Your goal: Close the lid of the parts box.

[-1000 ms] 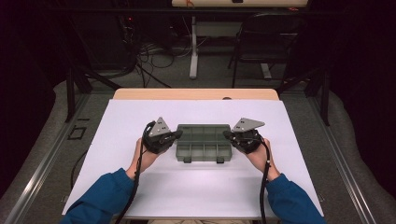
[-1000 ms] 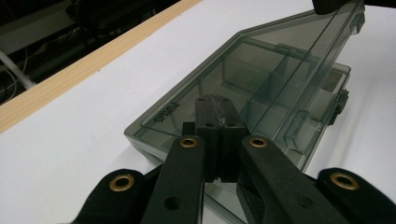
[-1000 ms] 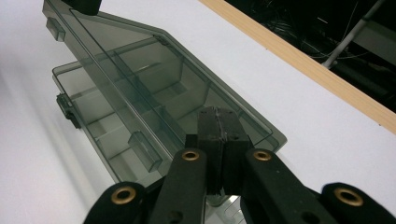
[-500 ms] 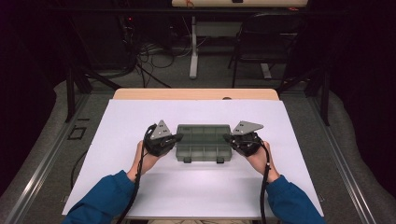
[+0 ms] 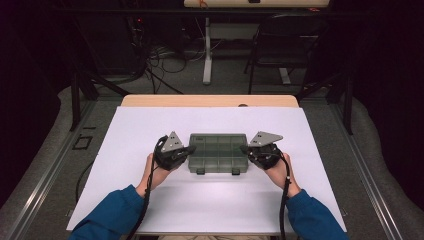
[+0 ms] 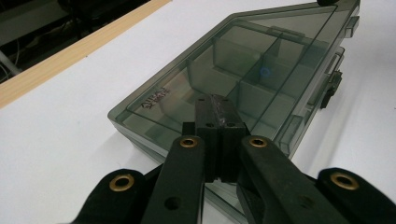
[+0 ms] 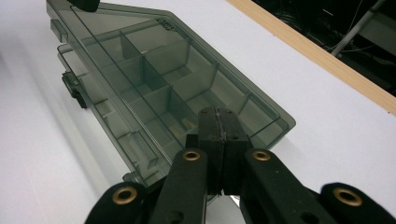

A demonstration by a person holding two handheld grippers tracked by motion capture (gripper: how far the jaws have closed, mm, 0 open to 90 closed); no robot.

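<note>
A smoky transparent compartment box (image 5: pixel 218 152) with its lid down lies on the white table sheet (image 5: pixel 210 200), two dark latches (image 5: pixel 201 171) on its near side. My left gripper (image 5: pixel 191 149) is shut, its tips over the box's left edge. My right gripper (image 5: pixel 245 148) is shut too, tips at the box's right edge. In the left gripper view the closed jaws (image 6: pixel 218 110) rest on or just above the lid (image 6: pixel 243 65). The right gripper view has the closed jaws (image 7: pixel 218 122) over the lid's corner (image 7: pixel 261 126). Whether the tips touch the lid I cannot tell. The compartments look empty.
A wooden table edge (image 5: pixel 210 100) runs along the far side of the sheet. Beyond it stand a chair (image 5: pixel 280 45), a desk leg (image 5: pixel 207 50) and loose cables (image 5: pixel 160 55) on the floor. Blue sleeves (image 5: pixel 115 215) come in at the bottom.
Both grippers have edged slightly inward toward the box ends; the box has stayed put and the jaws have remained shut.
</note>
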